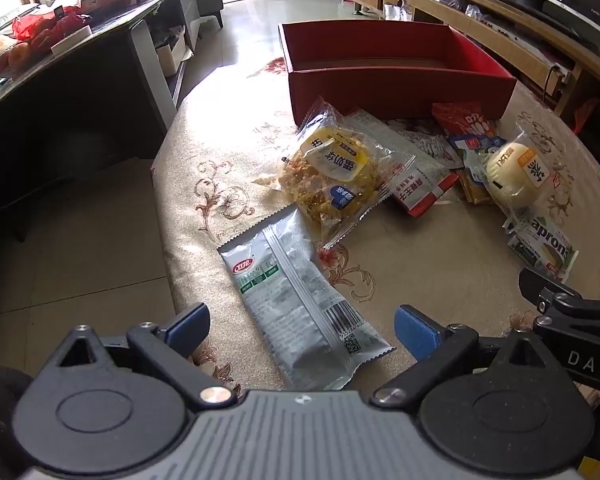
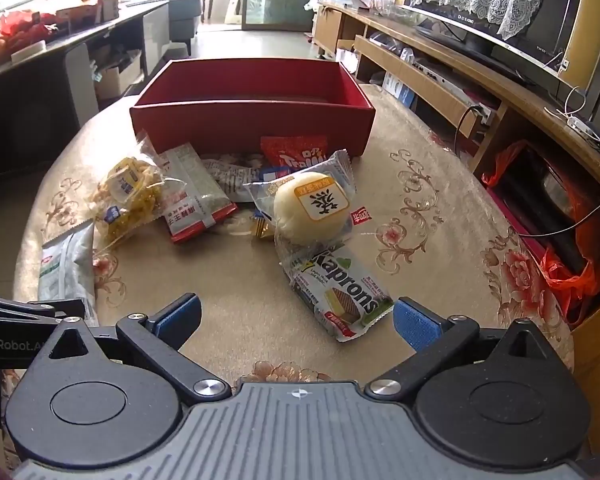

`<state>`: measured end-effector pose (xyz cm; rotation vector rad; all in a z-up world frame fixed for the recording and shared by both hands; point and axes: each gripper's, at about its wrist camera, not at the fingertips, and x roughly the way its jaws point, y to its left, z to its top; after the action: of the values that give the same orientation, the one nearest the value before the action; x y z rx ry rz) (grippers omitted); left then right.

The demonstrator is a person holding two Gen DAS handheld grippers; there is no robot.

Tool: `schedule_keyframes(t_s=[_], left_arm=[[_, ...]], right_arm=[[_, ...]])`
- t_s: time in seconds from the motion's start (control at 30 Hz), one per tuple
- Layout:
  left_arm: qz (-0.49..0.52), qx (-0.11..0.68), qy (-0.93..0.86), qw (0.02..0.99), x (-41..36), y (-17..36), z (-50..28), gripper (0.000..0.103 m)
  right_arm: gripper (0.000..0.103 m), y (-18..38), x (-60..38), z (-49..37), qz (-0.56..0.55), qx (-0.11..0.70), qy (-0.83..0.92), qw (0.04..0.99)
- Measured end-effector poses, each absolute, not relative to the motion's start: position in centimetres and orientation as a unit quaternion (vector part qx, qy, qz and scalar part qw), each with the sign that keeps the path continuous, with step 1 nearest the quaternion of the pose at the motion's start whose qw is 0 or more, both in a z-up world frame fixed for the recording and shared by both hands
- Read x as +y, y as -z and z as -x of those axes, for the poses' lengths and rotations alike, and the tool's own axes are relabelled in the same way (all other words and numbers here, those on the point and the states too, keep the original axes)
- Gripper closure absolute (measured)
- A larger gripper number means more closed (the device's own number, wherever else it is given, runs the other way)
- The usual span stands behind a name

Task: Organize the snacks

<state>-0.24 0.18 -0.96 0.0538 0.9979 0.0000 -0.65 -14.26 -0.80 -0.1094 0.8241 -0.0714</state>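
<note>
We are holding the left gripper (image 1: 302, 326) spread over the grey-green snack pouch (image 1: 300, 300), likely to pinch it. The right gripper (image 2: 298, 314), jaws spread and empty, is facing the Kaprons wafer pack (image 2: 342, 294) at 1 o'clock. The red box (image 2: 252, 120) (seemingly empty) is waiting at 12 o'clock on the floral tablecloth (image 2: 440, 220), in a living room.

Red box (image 2: 252, 120). Beige tablecloth (image 2: 420, 280) with brown scrolls, red-pink flowers. Silver-grey packet (image 1: 300, 300), green-red label. Yellow snack bag (image 1: 332, 176). Pale cream bun (image 2: 312, 208), orange-edged label. White-green Kaprons wafer pack (image 2: 340, 296).
</note>
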Motion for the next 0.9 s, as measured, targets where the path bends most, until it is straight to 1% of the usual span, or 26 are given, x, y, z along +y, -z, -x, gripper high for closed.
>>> schedule_keyframes(t_s=[0.9], left_arm=[[-0.039,0.488,0.006,0.872,0.13,1.37,0.3,0.011]], right_arm=[[0.0,1.45,-13.76,0.41,0.062,0.421,0.023,0.905]])
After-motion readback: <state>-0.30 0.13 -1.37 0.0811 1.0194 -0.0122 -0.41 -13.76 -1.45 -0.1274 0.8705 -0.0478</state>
